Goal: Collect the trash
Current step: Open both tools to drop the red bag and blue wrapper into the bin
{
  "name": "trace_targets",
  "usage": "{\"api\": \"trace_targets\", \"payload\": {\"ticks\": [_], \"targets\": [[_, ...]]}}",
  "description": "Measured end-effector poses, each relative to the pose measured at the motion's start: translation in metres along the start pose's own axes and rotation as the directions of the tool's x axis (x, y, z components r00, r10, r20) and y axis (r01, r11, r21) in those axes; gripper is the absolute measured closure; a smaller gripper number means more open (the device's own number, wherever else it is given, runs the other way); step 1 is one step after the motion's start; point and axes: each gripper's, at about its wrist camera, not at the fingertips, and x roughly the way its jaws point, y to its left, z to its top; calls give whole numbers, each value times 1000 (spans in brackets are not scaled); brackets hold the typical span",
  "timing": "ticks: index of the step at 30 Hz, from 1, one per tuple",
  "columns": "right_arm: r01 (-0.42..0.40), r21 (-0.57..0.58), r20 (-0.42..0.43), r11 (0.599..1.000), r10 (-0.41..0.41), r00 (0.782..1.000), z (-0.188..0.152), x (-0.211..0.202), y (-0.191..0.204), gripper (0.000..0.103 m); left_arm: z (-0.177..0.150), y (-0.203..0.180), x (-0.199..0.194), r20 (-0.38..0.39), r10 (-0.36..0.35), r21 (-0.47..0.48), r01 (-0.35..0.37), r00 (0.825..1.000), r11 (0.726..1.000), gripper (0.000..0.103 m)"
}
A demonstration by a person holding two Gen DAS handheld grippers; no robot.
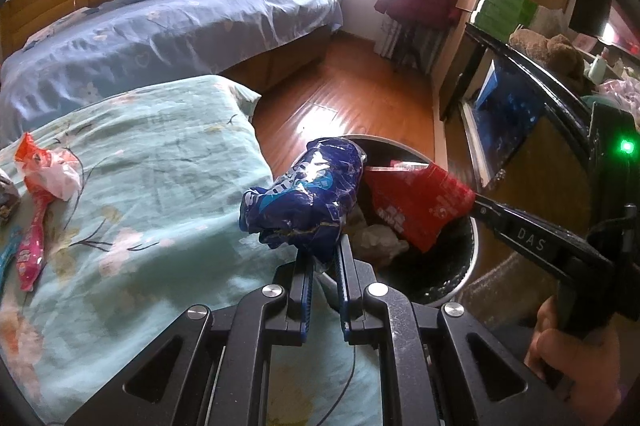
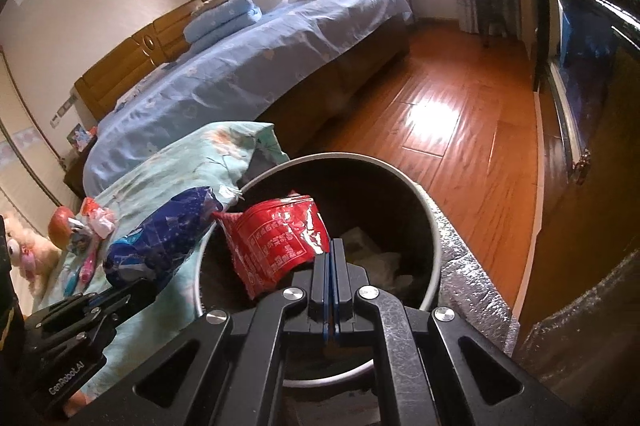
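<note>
Letting go too early is the main risk, esp. on the left: the blue snack bag (image 1: 306, 192) hangs over the near rim of the trash bin (image 1: 466, 278), part of it on the bed side, so a release here could drop it on the green floral quilt (image 1: 152, 186) or let it slide down outside the bin wall. It's puffy and crinkled, so it may also catch on the rim. The left gripper (image 1: 325, 262) is clamped on the bag's lower twist, jaws nearly together w/ the film pinched between.

The red wrapper (image 2: 280, 246) looks safer, since it sits over the bin mouth, inside the rim, above crumpled white paper at the bottom. The right gripper (image 2: 331, 254) is pressed tight on the wrapper's edge. The two bags almost touch above the rim, so they could snag on each other.

More trash remains left of the bin on the quilt: an orange-white wrapper (image 1: 48, 166) and a pink packet (image 1: 32, 246).
</note>
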Motion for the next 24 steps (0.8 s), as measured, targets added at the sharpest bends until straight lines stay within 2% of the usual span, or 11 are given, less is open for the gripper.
{"api": "trace_targets", "payload": {"ticks": [8,12,14,16,18,20,24], "targets": [[29,-13,-20,999,-29,999,3,6,-6,100,6,-6,9,-15,-8,5,8,1000,1000,92],[45,-19,-24,999,-46,999,5,7,-7,97,9,-7,9,-14,-21,-2,21,1000,1000,81],[55,-17,-25,998,-55,998,5,7,-8,93,7,-7,7,-11,-17,0,17,1000,1000,68],[51,-8,-25,999,-51,998,5,5,-10,74,4,-6,3,-2,-7,-3,7,1000,1000,59],[44,-1,-20,999,-44,999,4,4,-11,62,0,-3,0,-2,-4,-13,4,1000,1000,58],[33,6,-13,999,-33,999,3,1,-10,61,-6,2,-6,0,-1,-26,1,1000,1000,58],[1,7,-7,1000,-1,1000,0,-1,-2,54,-14,13,-19,5,11,-52,-10,1000,999,58]]}}
